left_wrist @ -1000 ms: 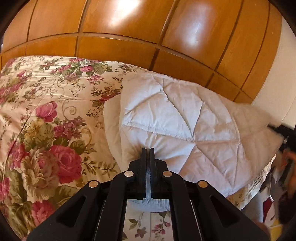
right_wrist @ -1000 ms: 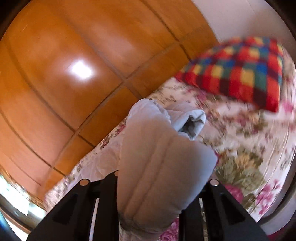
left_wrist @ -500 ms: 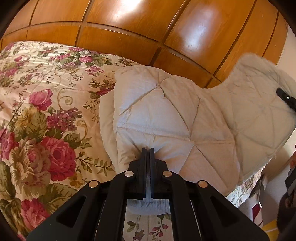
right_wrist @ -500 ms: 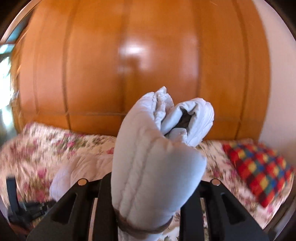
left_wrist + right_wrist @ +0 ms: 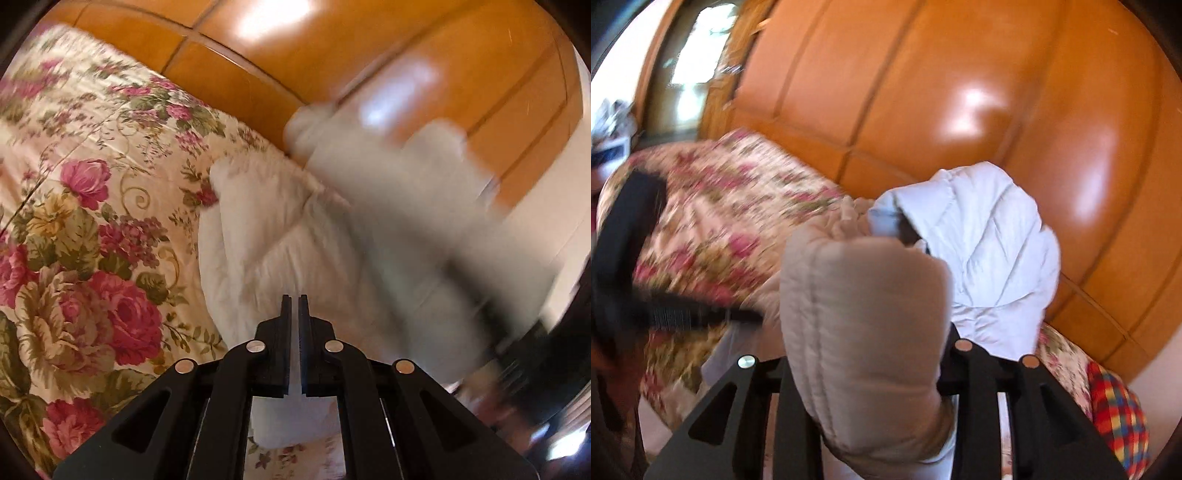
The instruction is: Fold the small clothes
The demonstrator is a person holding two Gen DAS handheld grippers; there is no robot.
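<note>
A cream quilted garment point(image 5: 273, 240) lies on the floral bedspread point(image 5: 74, 229). My left gripper point(image 5: 293, 301) is shut on its near edge, and a strip of fabric shows between the fingers. To the right, a lifted part of the garment point(image 5: 413, 221) is blurred in the air above the flat part. In the right wrist view that thick bundle point(image 5: 864, 314) fills the gap of my right gripper point(image 5: 866, 343) and hides the fingertips. Its jaws are opening with the fabric still pressed between them. The white lining point(image 5: 990, 251) bulges beyond it. The left gripper point(image 5: 631, 258) appears dark at the left.
Glossy orange wooden panels point(image 5: 332, 74) stand right behind the bed. A red, yellow and blue checked pillow point(image 5: 1119, 410) lies at the right end of the bedspread point(image 5: 738, 206). A window point(image 5: 698, 55) and clutter sit beyond the bed's left end.
My right gripper has swung the bundled end of the garment sideways over the flat part, rolling as it went. My left gripper tilted and shifted slightly, keeping its hold on the edge.
</note>
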